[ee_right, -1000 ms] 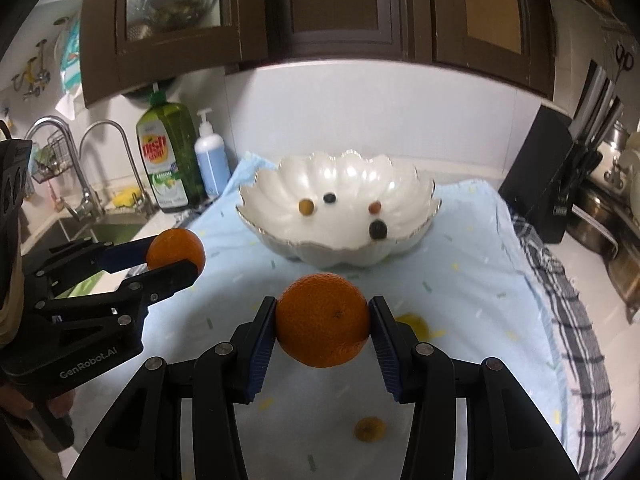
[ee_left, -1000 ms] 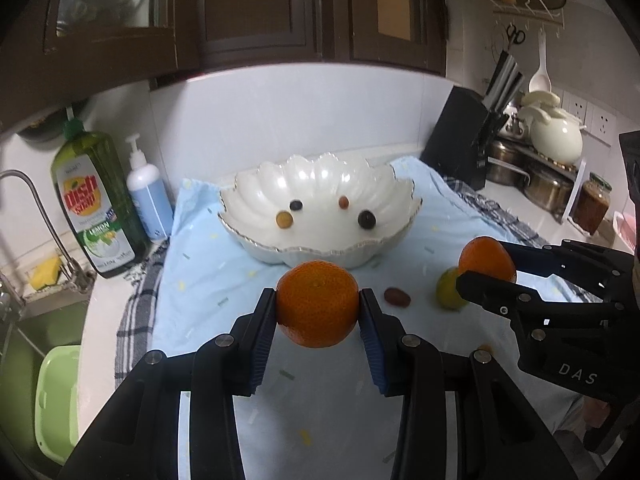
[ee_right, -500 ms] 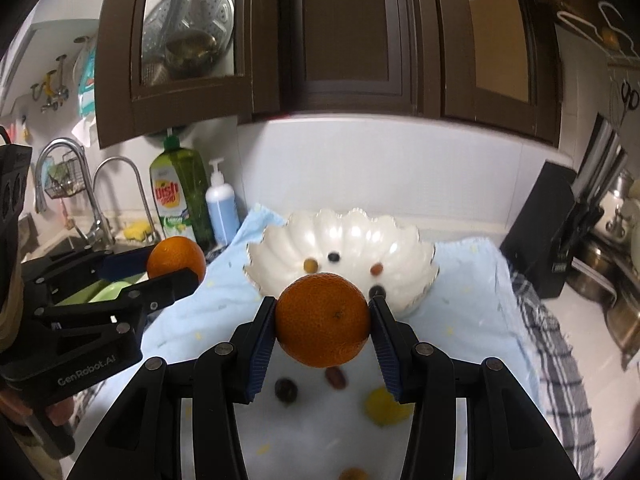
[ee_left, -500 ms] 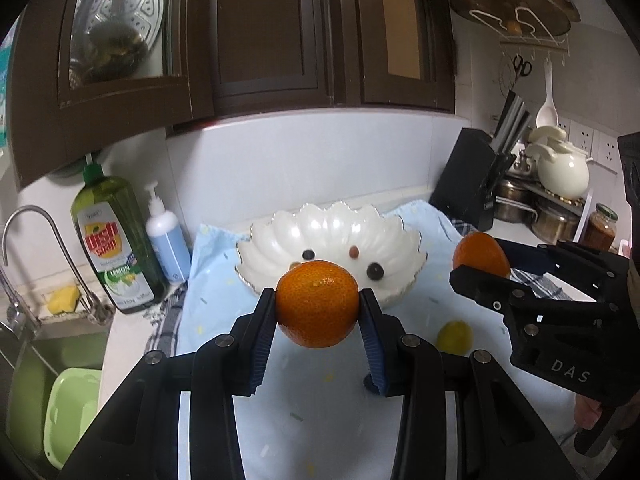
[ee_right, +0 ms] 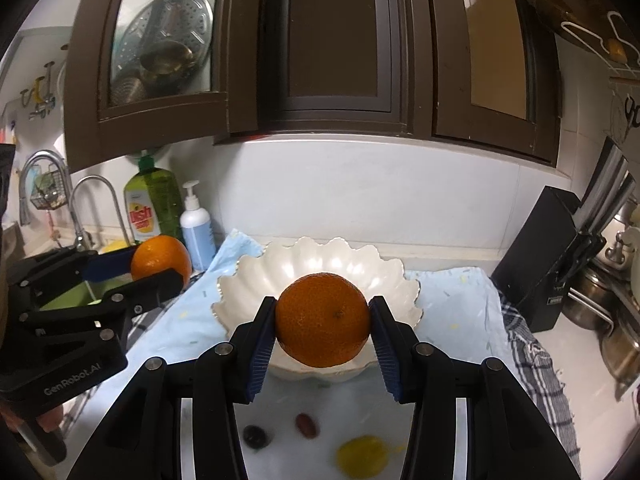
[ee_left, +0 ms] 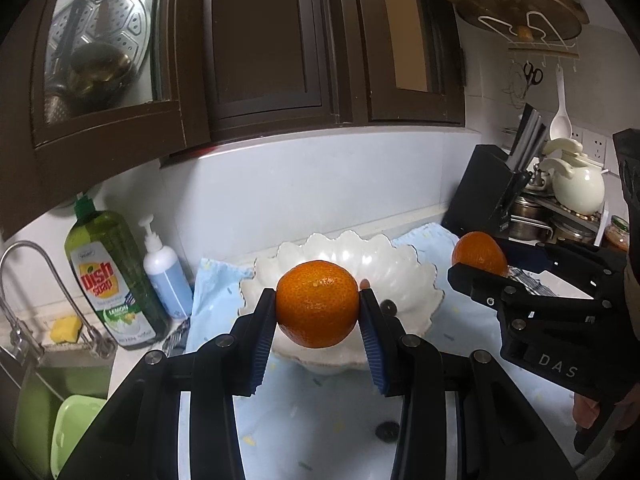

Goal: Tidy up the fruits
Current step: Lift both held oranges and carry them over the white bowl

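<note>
Pinching one round, pebbly-skinned orange (ee_left: 317,304) between ribbed blue pads (ee_left: 262,342), my left gripper (ee_left: 318,334) holds it in the air in front of the white bowl (ee_left: 420,276), whose glossy rim is scalloped like a shell. From this wrist I count two oranges: mine, and a second orange (ee_left: 478,254) clamped in my right gripper (ee_left: 486,260) off to the right. One small dark fruit (ee_left: 387,429) lies on the pale blue cloth (ee_left: 212,300) below.

From the right wrist, my right gripper (ee_right: 322,340) squeezes its dimpled orange (ee_right: 322,319) before the same bowl (ee_right: 256,280). My left gripper (ee_right: 156,268) shows at the left with its orange (ee_right: 160,258). Three loose fruits sit blurred on the cloth (ee_right: 452,300): a dark round fruit (ee_right: 256,436), a reddish oval fruit (ee_right: 307,425), and a yellow fruit (ee_right: 362,460).
</note>
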{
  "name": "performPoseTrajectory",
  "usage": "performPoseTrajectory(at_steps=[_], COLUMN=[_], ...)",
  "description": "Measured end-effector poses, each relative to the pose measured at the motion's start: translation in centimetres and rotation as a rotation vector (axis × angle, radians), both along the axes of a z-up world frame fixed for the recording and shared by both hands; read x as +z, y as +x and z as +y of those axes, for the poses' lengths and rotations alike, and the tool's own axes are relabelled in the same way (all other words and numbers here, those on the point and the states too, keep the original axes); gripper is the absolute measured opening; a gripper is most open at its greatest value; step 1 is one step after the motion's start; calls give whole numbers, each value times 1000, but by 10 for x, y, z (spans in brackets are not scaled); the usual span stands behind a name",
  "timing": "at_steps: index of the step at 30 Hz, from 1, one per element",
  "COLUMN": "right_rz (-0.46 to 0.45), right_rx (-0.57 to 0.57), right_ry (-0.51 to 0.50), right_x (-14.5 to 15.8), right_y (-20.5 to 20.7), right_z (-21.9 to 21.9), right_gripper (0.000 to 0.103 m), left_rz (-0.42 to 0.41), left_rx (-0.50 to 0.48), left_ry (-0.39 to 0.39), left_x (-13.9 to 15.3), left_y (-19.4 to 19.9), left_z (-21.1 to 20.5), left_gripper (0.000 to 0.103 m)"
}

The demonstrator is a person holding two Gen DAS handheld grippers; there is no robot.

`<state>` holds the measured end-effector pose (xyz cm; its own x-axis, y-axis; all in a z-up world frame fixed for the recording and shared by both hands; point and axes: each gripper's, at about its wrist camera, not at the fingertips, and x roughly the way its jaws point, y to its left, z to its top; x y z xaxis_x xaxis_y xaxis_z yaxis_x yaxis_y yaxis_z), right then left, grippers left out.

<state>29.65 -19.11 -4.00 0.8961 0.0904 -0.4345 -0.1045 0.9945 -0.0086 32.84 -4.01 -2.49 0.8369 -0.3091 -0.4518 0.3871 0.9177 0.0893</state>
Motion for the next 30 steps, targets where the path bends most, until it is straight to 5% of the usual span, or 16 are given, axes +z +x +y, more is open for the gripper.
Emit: performPoseTrajectory(at_steps=[16,30], right_rz=[89,272], right_rx=[-27,-39], right_ry=[-15,-74], right_x=[-15,-53], right_y=[80,156], right_z=[-25,-38], right_gripper=[47,47], left_rz=[71,264], left_rx=[-34,-65], left_ry=[18,54], left_x=[-9,-52], left_y=[75,155], left_z=[-31,-53], left_gripper=[40,41])
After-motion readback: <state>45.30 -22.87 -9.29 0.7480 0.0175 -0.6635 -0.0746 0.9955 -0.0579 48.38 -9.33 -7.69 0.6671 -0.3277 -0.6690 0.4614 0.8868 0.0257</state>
